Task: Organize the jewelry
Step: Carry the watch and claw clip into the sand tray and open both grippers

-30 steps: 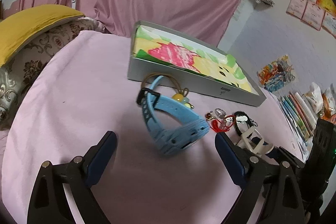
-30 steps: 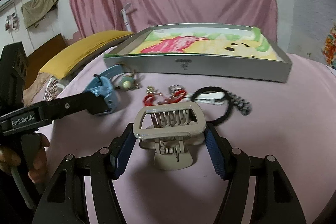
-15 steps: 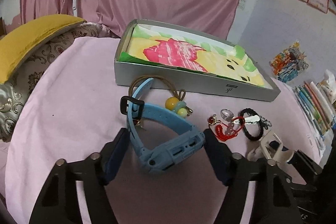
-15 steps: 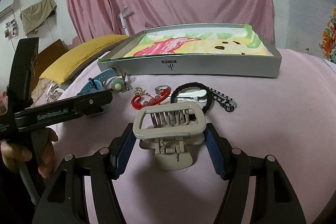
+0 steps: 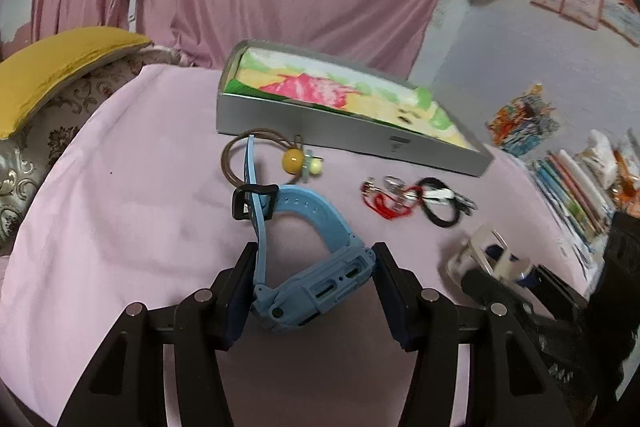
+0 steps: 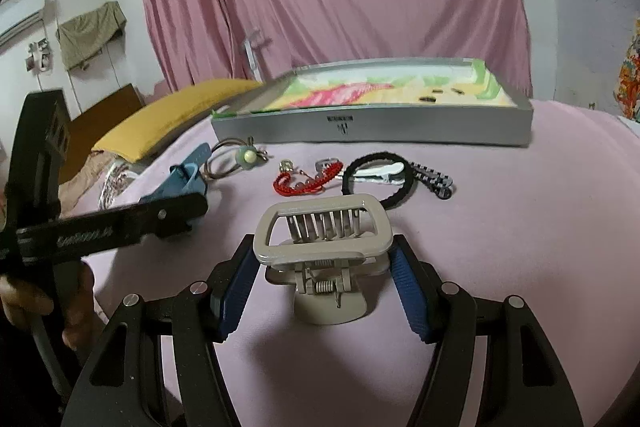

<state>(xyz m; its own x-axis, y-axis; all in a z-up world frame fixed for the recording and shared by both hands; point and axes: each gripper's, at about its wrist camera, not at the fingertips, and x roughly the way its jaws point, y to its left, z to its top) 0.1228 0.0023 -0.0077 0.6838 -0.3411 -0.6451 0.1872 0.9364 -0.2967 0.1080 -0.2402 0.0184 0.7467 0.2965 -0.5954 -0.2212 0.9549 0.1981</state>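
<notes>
While the left gripper [image 5: 314, 293] has just been closing its fingers around the blue watch [image 5: 316, 279] on the pink bed [image 5: 120, 227], the right gripper [image 6: 324, 281] pinches the beige hair claw [image 6: 324, 239]; the watch looks light, its strap floppy, best held by the rigid case.

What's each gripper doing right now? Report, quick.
Left gripper: jaws just closing, pads against the blue watch.
Right gripper: closed on the beige hair claw clip.
</notes>
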